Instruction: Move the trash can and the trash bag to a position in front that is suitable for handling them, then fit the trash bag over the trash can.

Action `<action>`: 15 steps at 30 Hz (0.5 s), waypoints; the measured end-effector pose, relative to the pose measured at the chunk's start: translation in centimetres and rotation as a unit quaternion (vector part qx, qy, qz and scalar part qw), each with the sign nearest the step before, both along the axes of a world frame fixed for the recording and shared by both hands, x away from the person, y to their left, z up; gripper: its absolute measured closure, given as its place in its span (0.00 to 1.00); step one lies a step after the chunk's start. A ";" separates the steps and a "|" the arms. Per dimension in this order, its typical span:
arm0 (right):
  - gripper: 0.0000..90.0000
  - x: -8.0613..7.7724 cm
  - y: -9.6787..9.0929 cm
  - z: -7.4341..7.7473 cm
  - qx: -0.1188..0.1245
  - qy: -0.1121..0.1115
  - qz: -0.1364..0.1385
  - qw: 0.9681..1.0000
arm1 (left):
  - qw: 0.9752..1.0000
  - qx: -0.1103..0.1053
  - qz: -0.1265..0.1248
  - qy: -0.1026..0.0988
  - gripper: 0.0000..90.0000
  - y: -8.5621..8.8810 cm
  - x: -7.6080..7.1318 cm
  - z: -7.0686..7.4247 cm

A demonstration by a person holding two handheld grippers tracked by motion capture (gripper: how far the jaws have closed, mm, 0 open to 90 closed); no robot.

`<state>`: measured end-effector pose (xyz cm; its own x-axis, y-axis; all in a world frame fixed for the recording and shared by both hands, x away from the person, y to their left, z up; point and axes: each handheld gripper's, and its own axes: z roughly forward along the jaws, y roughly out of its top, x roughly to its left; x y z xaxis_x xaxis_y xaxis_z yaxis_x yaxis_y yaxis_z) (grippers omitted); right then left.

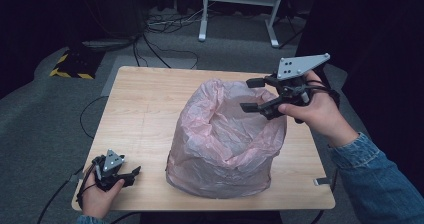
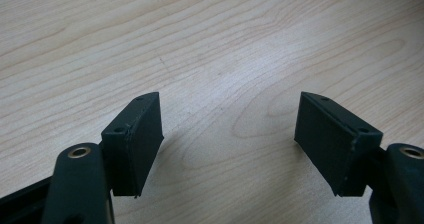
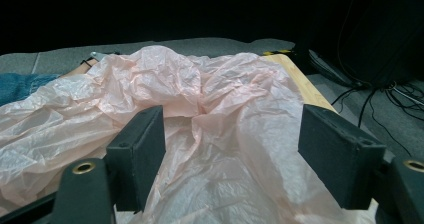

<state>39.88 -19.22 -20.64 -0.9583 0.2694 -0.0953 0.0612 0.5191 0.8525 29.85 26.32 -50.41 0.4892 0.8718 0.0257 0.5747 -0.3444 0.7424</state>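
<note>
- Your right gripper (image 1: 252,94) hovers with jaws spread wide and empty — just above the pink bag's (image 1: 225,139) far right rim.
- Your left gripper (image 1: 131,175) rests near the table's (image 1: 140,114) front left corner, jaws wide apart with only bare wood between them — well apart from the bag.
- The bag stands mid-table, mouth open.

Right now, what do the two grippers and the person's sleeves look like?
Both are black two-jaw tools. Left gripper and right gripper each carry a grey three-cornered plate with small dark holes. Flat black pads, brass-ringed holes behind them. Black cable trails from the left. Blue denim sleeve.
</note>
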 end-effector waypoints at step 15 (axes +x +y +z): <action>0.31 0.2 2.0 -0.9 -0.035 0.008 0.000 0.999 | 1.000 -0.010 0.003 0.018 0.30 0.0 0.5 -0.1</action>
